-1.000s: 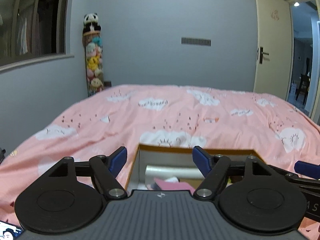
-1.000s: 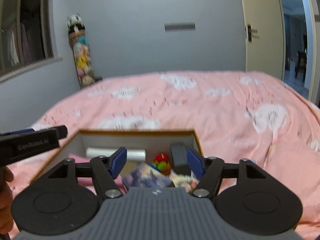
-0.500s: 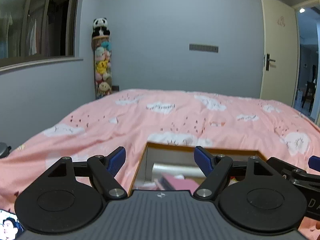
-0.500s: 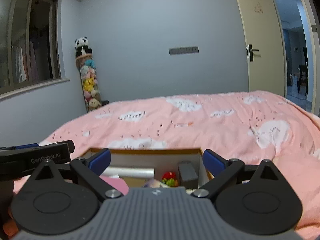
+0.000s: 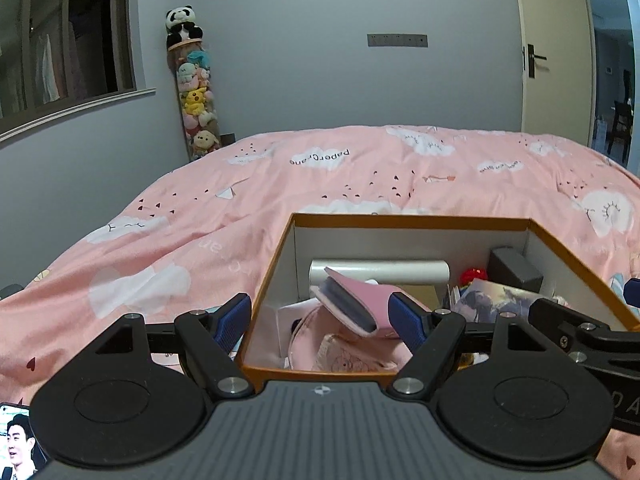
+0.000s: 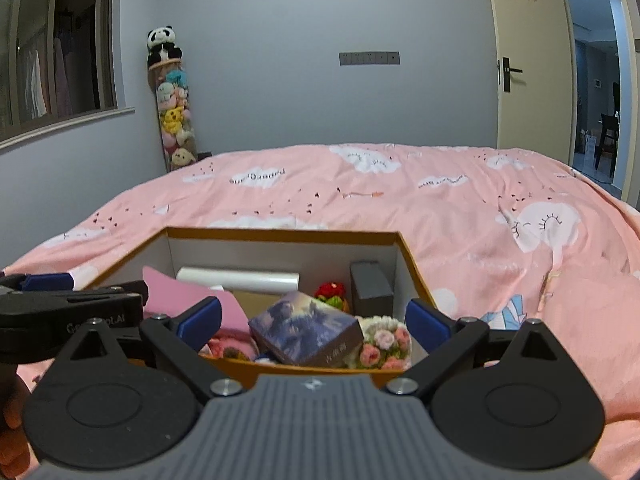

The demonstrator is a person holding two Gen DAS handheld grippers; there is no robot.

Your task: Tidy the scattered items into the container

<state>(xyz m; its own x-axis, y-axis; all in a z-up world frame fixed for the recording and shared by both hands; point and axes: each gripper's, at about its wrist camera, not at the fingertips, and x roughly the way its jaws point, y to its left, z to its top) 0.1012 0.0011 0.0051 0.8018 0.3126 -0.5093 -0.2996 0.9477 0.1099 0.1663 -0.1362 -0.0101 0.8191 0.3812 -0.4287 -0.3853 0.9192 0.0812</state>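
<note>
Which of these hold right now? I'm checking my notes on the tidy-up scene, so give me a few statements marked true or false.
1. The box sits on the pink bedspread. True.
2. The box is empty. False: it holds a silver roll, a grey block, a picture-printed carton and more.
3. The right tool is clamped on the carton. False: its jaws stand wide, gripping nothing.
4. A panda toy tops the column of plush toys. True.
5. The door is shut. False: it stands open.
</note>
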